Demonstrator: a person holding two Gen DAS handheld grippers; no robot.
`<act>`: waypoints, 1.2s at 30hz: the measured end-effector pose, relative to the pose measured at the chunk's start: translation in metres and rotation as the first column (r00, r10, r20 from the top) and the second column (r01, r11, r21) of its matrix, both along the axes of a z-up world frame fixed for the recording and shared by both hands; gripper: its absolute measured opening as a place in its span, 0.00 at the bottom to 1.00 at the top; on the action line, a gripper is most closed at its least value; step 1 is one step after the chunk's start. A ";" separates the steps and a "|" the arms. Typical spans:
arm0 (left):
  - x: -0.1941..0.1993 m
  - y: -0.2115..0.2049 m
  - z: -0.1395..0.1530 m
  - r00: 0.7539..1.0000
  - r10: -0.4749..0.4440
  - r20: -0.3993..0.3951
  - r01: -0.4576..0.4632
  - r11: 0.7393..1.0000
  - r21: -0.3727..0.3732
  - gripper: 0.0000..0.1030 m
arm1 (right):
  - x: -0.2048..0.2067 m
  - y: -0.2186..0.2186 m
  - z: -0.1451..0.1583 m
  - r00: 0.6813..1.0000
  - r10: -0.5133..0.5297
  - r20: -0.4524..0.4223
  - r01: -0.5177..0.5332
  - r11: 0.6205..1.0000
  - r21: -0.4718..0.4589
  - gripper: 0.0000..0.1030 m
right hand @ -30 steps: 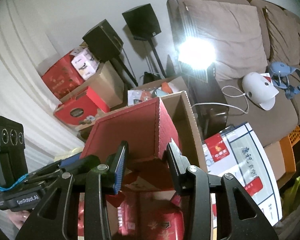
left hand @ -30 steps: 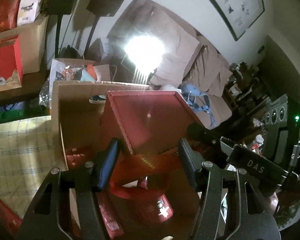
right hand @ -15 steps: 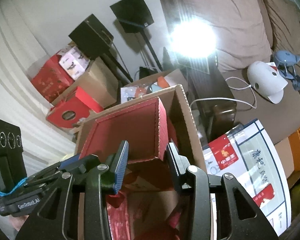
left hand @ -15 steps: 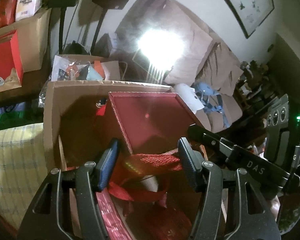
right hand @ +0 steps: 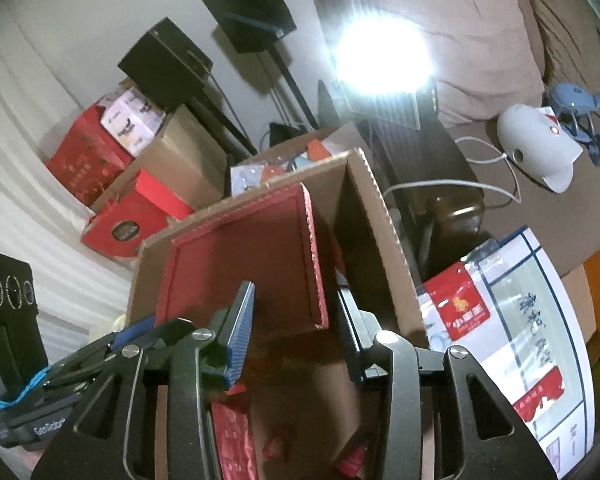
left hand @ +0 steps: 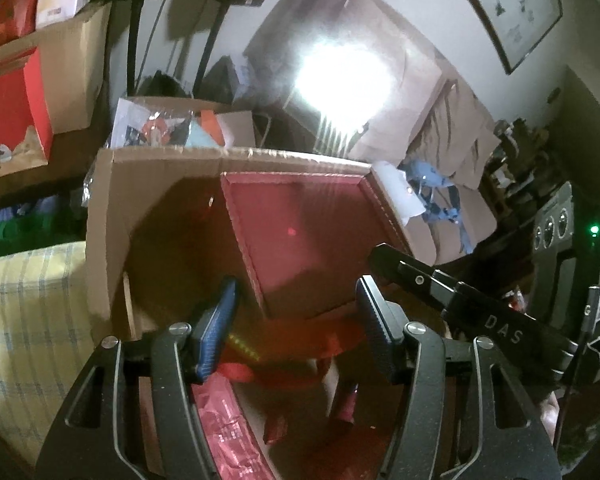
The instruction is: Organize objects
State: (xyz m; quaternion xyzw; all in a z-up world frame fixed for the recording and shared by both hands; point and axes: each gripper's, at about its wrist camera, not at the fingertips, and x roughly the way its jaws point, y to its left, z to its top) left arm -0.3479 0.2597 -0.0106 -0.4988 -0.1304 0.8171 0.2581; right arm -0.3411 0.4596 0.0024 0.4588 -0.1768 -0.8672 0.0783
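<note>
Cluttered living room, sofa behind: your left gripper (left hand: 296, 316) and right gripper (right hand: 294, 330) each clamp a bottom corner of the red box (left hand: 300, 236), now inside the cardboard carton (left hand: 108, 216). Next, seemingly: settle it, then release.

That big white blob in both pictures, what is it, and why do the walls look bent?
Left wrist view: a bright lamp blows out to white and throws streaks down onto the red box; edges look smeared. Right wrist view: the same lamp glares, corners go dark, and the fisheye lens curves straight lines.
</note>
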 end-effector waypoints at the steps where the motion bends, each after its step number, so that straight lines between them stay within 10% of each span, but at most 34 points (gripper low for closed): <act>1: 0.000 -0.001 0.000 1.000 -0.001 -0.001 0.001 1.000 0.001 0.54 | 0.001 0.000 0.000 1.000 -0.003 -0.006 0.003 1.000 -0.003 0.40; 20: 0.044 -0.068 0.039 0.999 0.031 -0.022 -0.030 0.998 0.063 0.89 | 0.054 -0.042 0.040 0.995 0.078 -0.063 -0.066 0.982 0.179 0.69; 36: 0.091 -0.136 0.055 0.988 0.114 -0.101 -0.122 0.989 -0.079 0.96 | 0.087 -0.082 0.058 0.989 0.114 -0.092 -0.095 0.977 0.190 0.93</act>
